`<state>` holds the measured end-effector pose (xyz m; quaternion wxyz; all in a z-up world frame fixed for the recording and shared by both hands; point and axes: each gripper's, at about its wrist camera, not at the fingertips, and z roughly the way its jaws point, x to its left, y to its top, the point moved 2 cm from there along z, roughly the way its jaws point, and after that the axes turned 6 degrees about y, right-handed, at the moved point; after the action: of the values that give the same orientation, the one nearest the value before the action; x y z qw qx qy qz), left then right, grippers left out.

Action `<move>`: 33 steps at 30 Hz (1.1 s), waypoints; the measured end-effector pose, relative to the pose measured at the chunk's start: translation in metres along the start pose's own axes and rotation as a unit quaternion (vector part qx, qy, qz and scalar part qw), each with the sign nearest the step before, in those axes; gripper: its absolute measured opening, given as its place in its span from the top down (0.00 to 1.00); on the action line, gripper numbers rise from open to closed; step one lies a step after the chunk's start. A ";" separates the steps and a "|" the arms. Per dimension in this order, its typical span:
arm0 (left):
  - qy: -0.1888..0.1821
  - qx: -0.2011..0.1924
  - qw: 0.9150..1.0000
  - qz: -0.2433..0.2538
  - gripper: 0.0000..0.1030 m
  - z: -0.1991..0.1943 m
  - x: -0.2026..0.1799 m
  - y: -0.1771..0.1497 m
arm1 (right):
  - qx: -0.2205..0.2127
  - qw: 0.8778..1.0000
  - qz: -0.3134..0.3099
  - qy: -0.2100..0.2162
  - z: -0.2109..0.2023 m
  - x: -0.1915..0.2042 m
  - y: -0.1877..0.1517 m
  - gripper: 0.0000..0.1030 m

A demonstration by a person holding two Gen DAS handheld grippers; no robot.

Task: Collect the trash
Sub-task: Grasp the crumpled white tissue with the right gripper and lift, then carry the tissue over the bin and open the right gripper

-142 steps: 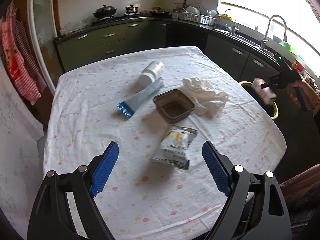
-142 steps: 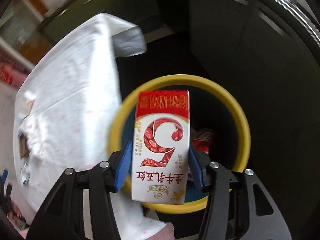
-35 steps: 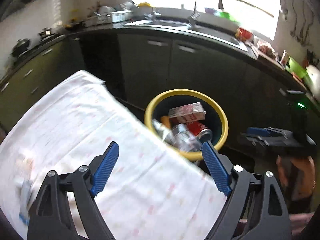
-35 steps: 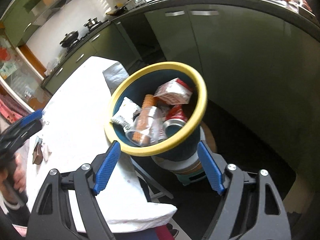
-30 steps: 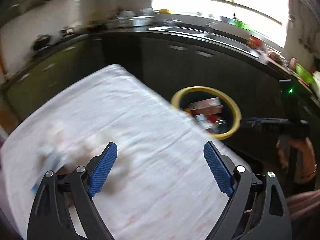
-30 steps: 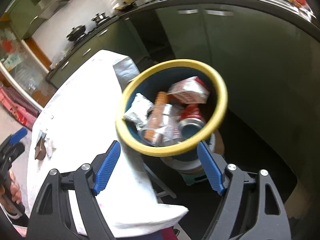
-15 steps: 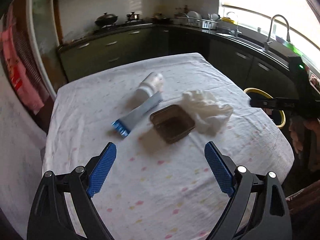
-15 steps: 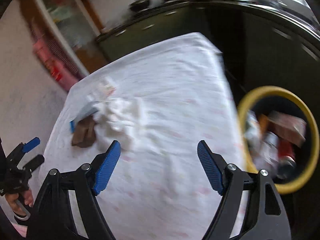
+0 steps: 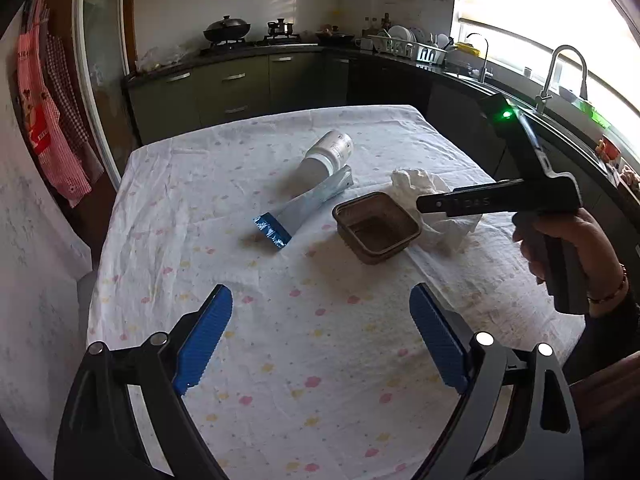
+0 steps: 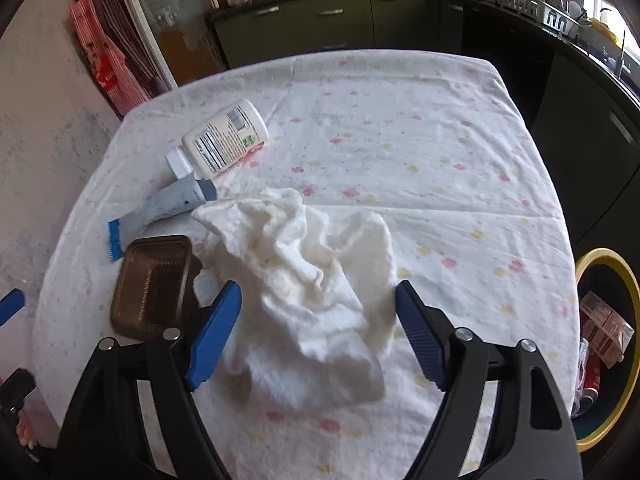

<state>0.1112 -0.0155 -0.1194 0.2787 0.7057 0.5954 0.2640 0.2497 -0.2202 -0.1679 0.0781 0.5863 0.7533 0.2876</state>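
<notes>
The crumpled white tissue [image 10: 316, 280] lies on the bench [image 10: 440, 168] between the right gripper [image 10: 318, 334]'s spread fingers, untouched. The left gripper [image 9: 318, 340]'s fingers, also spread, hang over bare cloth near the brown tray [image 9: 376, 227].

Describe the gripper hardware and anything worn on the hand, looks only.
Both grippers are alike: black angular frames with silver bolts, and blue ribbed pads on the fingers. The right gripper has a black pistol-style handle and a lit green LED on top. A thin bracelet circles that wrist.

Tabletop [image 9: 304, 400] under a spotted white cloth
Beside the brown tray [image 9: 376, 227]: crumpled tissue [image 10: 304, 280], grey tube [image 9: 304, 208], white bottle [image 10: 224, 140].
</notes>
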 end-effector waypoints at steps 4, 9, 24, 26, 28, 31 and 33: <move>-0.001 0.001 1.000 -0.004 0.13 0.000 0.003 -0.002 | -0.003 1.000 -0.004 -0.015 0.003 0.002 0.003 0.34; -0.001 0.003 1.000 -0.010 0.13 0.001 0.006 -0.004 | -0.009 1.000 -0.003 -0.012 0.000 0.001 0.003 0.79; -0.005 -0.003 1.000 0.008 0.13 -0.005 -0.012 0.001 | -0.133 0.991 0.019 0.018 -0.108 -0.013 -0.004 0.89; -0.007 -0.003 1.000 0.011 0.13 -0.005 -0.016 0.001 | -0.155 0.987 0.032 0.009 -0.129 -0.027 -0.008 0.90; -0.008 -0.006 1.000 0.015 0.13 -0.007 -0.021 0.002 | -0.178 0.983 0.051 -0.011 -0.150 -0.046 -0.014 0.89; -0.011 -0.007 1.000 0.019 0.13 -0.008 -0.027 0.003 | -0.201 0.974 0.088 -0.057 -0.177 -0.085 -0.027 0.89; -0.011 -0.007 1.000 0.023 0.13 -0.008 -0.033 0.004 | -0.207 0.967 0.122 -0.078 -0.188 -0.117 -0.038 0.89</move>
<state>0.1036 -0.0482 -0.1121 0.2843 0.7203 0.5737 0.2669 0.1676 -0.3984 -0.0584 0.2210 0.6654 0.5914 0.3983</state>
